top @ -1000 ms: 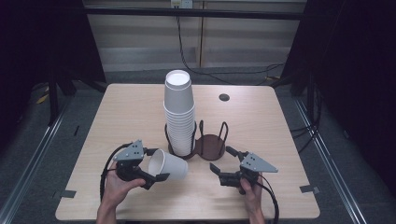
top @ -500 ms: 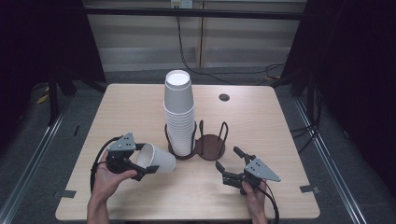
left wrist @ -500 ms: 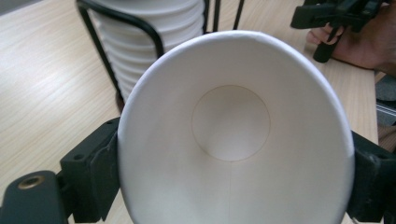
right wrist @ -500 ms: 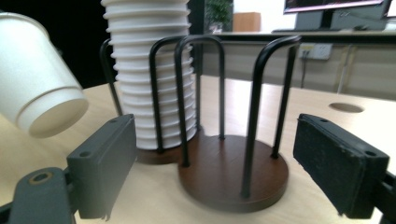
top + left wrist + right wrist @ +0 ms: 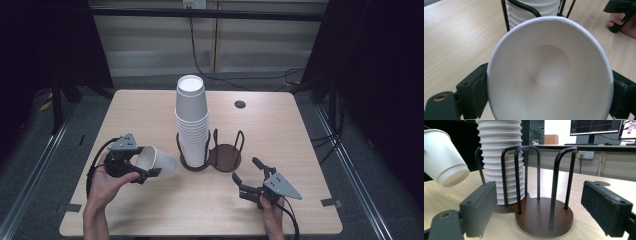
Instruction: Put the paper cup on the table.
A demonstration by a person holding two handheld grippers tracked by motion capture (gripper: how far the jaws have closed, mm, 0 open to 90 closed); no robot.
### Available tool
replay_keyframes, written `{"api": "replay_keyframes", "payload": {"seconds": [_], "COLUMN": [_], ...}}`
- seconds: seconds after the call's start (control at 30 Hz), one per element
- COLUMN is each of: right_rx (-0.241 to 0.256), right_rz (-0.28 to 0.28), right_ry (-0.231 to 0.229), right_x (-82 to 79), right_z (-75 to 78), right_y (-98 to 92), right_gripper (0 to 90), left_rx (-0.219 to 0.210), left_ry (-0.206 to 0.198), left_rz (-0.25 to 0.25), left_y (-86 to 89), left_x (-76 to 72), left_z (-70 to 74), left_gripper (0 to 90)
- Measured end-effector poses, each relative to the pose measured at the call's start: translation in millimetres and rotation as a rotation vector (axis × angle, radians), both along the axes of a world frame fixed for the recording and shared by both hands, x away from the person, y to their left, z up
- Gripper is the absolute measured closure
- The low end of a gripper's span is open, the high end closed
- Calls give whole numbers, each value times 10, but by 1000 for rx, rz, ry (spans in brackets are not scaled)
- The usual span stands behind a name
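A single white paper cup (image 5: 156, 161) is held on its side above the front left of the worktop (image 5: 125, 110), gripped across its rim by the fingers (image 5: 471, 93) of the left gripper (image 5: 131, 165). Its long axis runs roughly level, tilted a little down: the open mouth faces the left hand (image 5: 105, 177), and the closed base points right toward the holder (image 5: 212, 157). The right gripper (image 5: 247, 177) hovers front right, its fingers (image 5: 480, 207) spread wide and holding nothing, aimed at the holder. The worktop is pale wood with one small round dark hole (image 5: 240, 104) near its far edge. Around it are a grey floor, dark curtains at both sides and a pale wall behind with hanging cables. There is one dark two-bay wire holder; its left bay carries one tall stack (image 5: 192, 120) of white cups, its right bay is free. Two grippers, two hands.
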State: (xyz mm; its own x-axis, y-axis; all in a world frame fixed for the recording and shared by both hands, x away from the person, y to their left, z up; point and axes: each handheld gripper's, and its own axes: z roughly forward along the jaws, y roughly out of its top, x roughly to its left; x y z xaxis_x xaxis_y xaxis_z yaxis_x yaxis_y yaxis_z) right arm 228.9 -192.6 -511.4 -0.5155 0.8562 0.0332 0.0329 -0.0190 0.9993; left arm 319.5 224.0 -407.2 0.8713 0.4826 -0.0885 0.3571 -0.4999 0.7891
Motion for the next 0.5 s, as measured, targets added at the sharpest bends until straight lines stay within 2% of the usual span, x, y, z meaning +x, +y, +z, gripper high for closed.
{"api": "replay_keyframes", "payload": {"seconds": [0.13, 0.23, 0.33, 0.5], "right_rx": [-2, 0, 0, 0], "right_rz": [0, -1, 0, 2], "right_ry": [-8, -9, -9, -10], "right_x": [-6, -10, -10, -11], "right_z": [-2, -3, -3, -3], "right_y": [-3, -2, -3, -2], "right_gripper": [130, 129, 130, 131], "left_rx": [11, -12, 32, 75], "left_ry": [12, 8, 9, 25], "left_rz": [13, 33, 46, 57], "left_y": [49, 103, 110, 118], "left_x": [60, 99, 146, 259], "left_z": [56, 148, 213, 247], "left_gripper": [109, 106, 105, 105]}}
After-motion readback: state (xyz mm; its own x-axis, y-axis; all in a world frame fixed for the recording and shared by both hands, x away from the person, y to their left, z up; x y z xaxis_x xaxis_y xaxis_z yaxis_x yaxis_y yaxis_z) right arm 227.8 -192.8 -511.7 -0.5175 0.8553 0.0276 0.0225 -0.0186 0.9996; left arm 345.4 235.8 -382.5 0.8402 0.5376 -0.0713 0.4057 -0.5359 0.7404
